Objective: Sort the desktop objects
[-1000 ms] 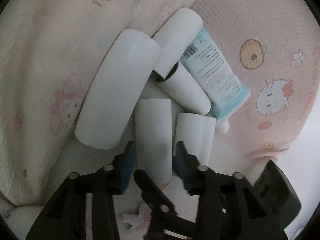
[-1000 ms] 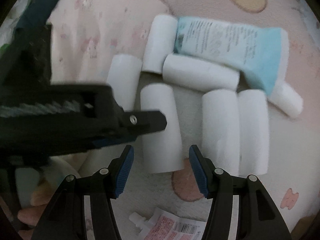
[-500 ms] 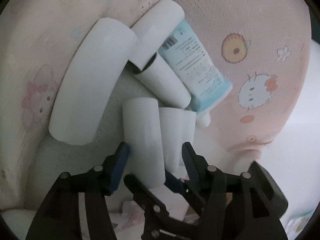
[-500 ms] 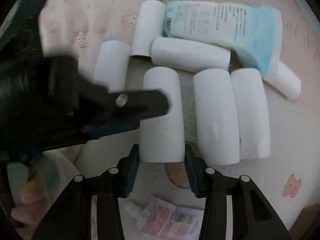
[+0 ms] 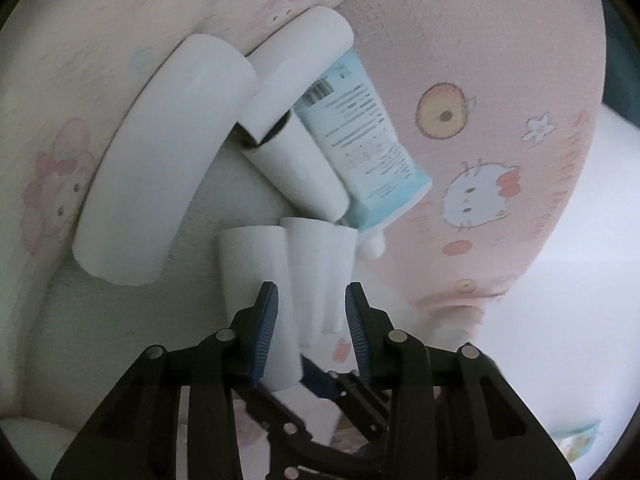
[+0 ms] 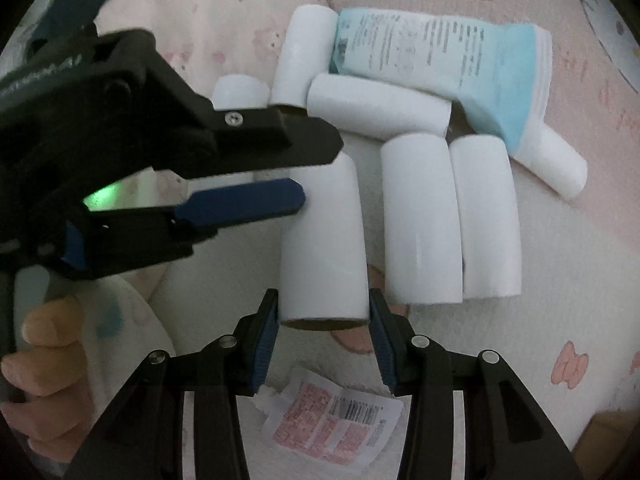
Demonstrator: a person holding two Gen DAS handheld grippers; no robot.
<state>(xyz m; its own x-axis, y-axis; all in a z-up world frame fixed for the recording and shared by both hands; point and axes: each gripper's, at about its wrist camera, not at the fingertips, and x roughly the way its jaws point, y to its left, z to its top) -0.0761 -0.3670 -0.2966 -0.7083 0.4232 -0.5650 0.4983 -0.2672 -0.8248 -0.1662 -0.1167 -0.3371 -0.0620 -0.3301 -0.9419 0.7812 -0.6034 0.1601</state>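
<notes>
Several white paper rolls and a blue cream tube lie on a pink cartoon-print cloth. My right gripper is shut on the near end of one upright-lying white roll. Two more rolls lie side by side just right of it. My left gripper reaches in from the left, open, its fingers over the far end of the held roll. In the left wrist view the left gripper is open above the held roll and its neighbours, with the tube beyond.
A large white roll lies at the left in the left wrist view. A red-printed sachet lies under my right gripper. A hand holds the left gripper at the lower left. The cloth is bunched and uneven.
My right gripper has closed onto the near end of the white roll. My left gripper has slid right and forward over the rolls and stays open.
</notes>
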